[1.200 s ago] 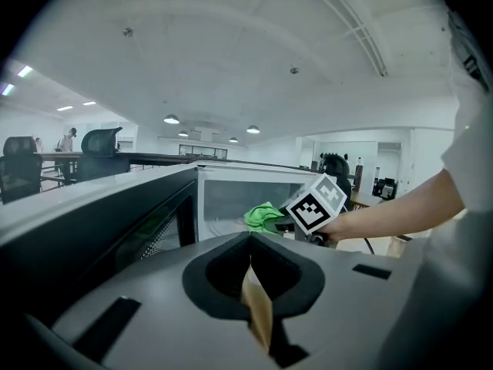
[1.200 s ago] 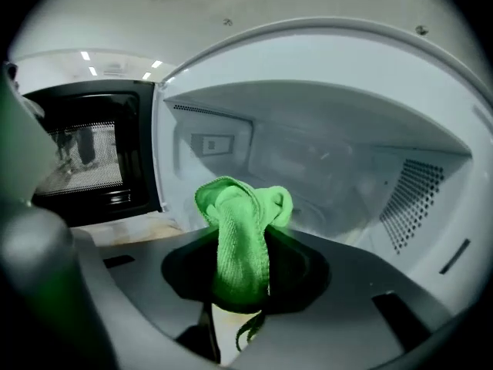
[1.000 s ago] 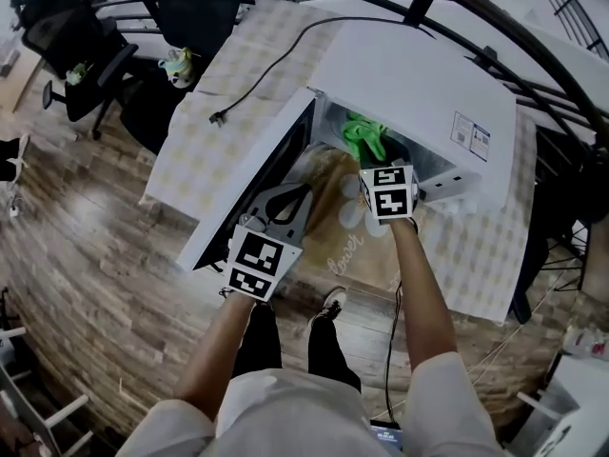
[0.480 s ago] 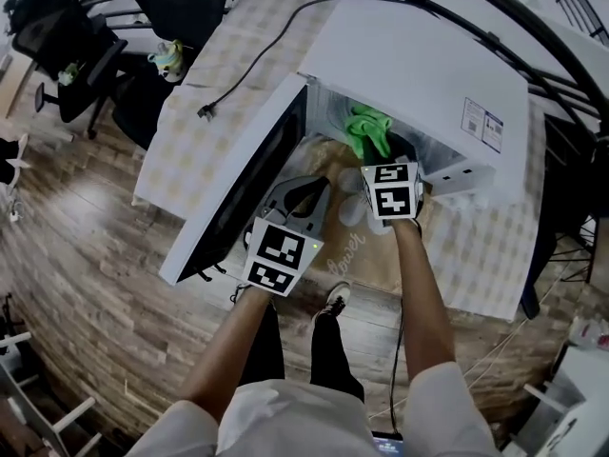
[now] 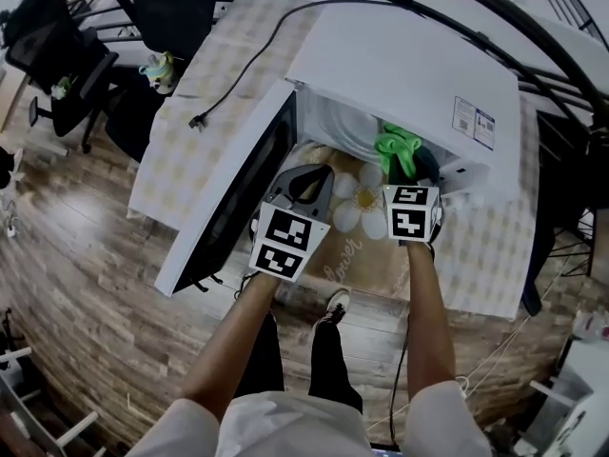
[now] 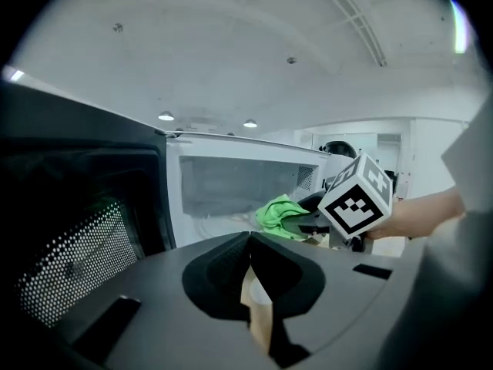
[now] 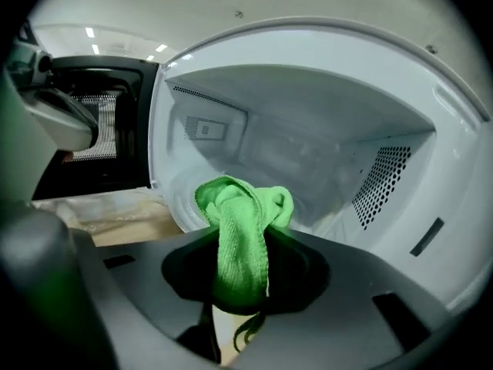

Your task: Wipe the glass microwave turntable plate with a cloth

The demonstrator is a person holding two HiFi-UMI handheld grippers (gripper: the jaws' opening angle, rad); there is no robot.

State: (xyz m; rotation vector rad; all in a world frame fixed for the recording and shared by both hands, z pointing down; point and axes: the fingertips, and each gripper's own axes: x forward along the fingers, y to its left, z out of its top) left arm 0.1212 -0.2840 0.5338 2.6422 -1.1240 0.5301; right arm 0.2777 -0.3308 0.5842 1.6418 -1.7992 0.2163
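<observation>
Okay, glass turntable plate (image 7: 179, 203) reads only faintly: a clear curved rim low in the microwave (image 5: 409, 65) cavity, at 9 o'clock of the cloth in the right gripper view. I can't tell whether it sits flat on the cavity floor. Green cloth (image 7: 243, 237) is bunched and pinched between the jaws of my right gripper (image 7: 243, 272), with the wad sticking out past the tips and a loose end hanging below. In the head view that cloth sits at the cavity mouth, at 12 o'clock of the right marker cube (image 5: 411, 212). I can't tell whether it touches the plate. My left gripper (image 6: 248, 241) has its jaws pressed together at the tips with nothing between them. It hangs in front of the open cavity, at 9 o'clock of the right gripper and apart from it. Microwave door (image 5: 238, 208) is swung wide open at 9 o'clock of the cavity. Under both grippers lies a tan mat with a white flower print (image 5: 362, 198). Microwave stands on a checked tablecloth (image 5: 219, 93), with its black power cord (image 5: 257, 65) trailing off toward 10 o'clock, plug lying loose. Wood floor (image 5: 86, 293) spans 7 to 9 o'clock, and an office chair (image 5: 57, 46) is at 10 o'clock.
</observation>
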